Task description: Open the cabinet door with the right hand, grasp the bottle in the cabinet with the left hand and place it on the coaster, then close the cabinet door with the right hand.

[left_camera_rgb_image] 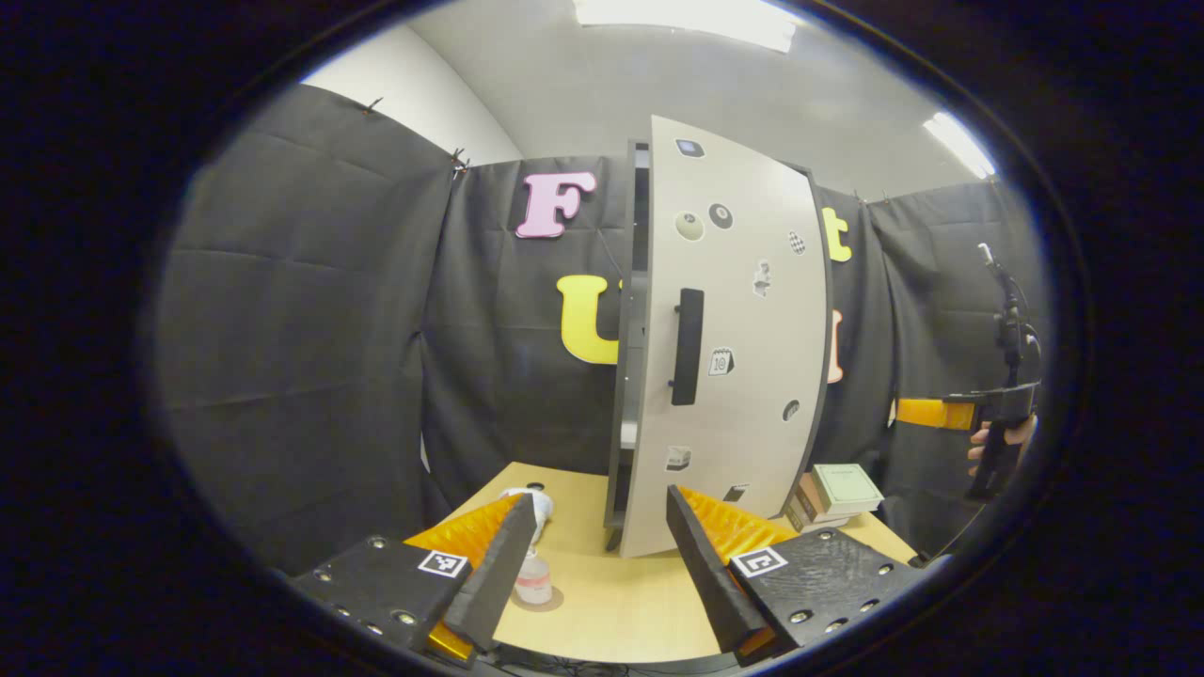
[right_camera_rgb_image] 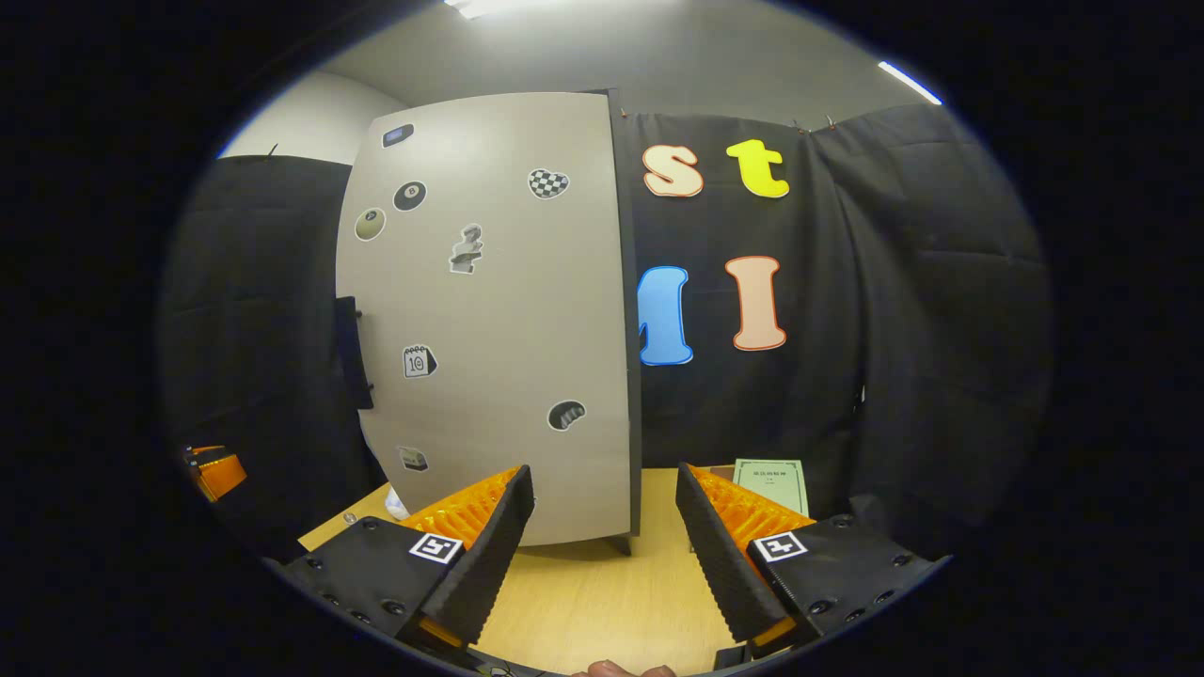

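The cabinet [left_camera_rgb_image: 632, 338] stands upright at the back of the wooden table [left_camera_rgb_image: 611, 611], and everything else is placed here against it. Its door [left_camera_rgb_image: 729, 329] is nearly shut, leaving a narrow dark gap along its left edge in the left gripper view. A dark vertical handle [left_camera_rgb_image: 688, 346] sits on the door near that edge, and several small stickers are scattered over the door face. In the right gripper view the door [right_camera_rgb_image: 499, 310] shows broadly, with the handle [right_camera_rgb_image: 350, 353] at its left edge.

To the right of the cabinet, a stack of books [left_camera_rgb_image: 832, 494] lies on the table, a pale green booklet on top; the right gripper view shows that booklet [right_camera_rgb_image: 771, 473] just right of the cabinet's base.

The left gripper [left_camera_rgb_image: 597, 555] hangs in front of the cabinet, jaws spread wide and holding nothing. The right gripper [right_camera_rgb_image: 602, 536] faces the door's lower right part, jaws likewise apart and empty. In the left gripper view it appears well to the right of the cabinet [left_camera_rgb_image: 978, 414], held by a hand [left_camera_rgb_image: 1002, 442].

Left of and in front of the cabinet, the bottle [left_camera_rgb_image: 533, 564] stands upright on the coaster [left_camera_rgb_image: 541, 599], partly hidden behind 1 finger of the left gripper.
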The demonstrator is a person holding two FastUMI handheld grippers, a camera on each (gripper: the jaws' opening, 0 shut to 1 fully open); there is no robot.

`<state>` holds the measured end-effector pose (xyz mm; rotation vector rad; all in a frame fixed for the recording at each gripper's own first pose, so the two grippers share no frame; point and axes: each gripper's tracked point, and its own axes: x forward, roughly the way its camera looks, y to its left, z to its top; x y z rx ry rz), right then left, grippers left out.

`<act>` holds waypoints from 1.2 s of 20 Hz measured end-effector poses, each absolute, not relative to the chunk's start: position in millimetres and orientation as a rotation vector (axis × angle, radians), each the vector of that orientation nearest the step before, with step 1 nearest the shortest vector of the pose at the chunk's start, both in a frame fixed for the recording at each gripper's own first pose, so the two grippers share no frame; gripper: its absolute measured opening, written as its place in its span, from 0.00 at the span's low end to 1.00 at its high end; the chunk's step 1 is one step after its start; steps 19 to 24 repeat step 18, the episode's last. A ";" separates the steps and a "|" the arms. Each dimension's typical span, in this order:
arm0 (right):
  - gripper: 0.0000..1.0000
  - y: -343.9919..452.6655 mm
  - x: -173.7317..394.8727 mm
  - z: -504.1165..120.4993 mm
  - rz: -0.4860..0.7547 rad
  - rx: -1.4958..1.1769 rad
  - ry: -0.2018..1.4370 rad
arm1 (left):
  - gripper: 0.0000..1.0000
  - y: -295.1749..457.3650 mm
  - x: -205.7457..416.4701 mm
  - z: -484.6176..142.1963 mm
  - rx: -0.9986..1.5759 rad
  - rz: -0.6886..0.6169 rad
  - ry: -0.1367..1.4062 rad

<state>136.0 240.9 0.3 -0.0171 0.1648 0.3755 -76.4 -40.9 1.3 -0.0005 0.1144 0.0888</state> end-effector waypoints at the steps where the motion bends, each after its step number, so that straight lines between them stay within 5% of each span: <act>1: 0.96 234.6 134.2 -1.8 0.367 -0.038 0.158 | 0.84 -46.5 -77.5 0.9 -0.013 0.083 0.114; 24: 0.96 156.9 128.3 -9.3 0.269 -0.011 0.151 | 0.86 -102.1 -66.2 21.2 0.070 0.008 0.092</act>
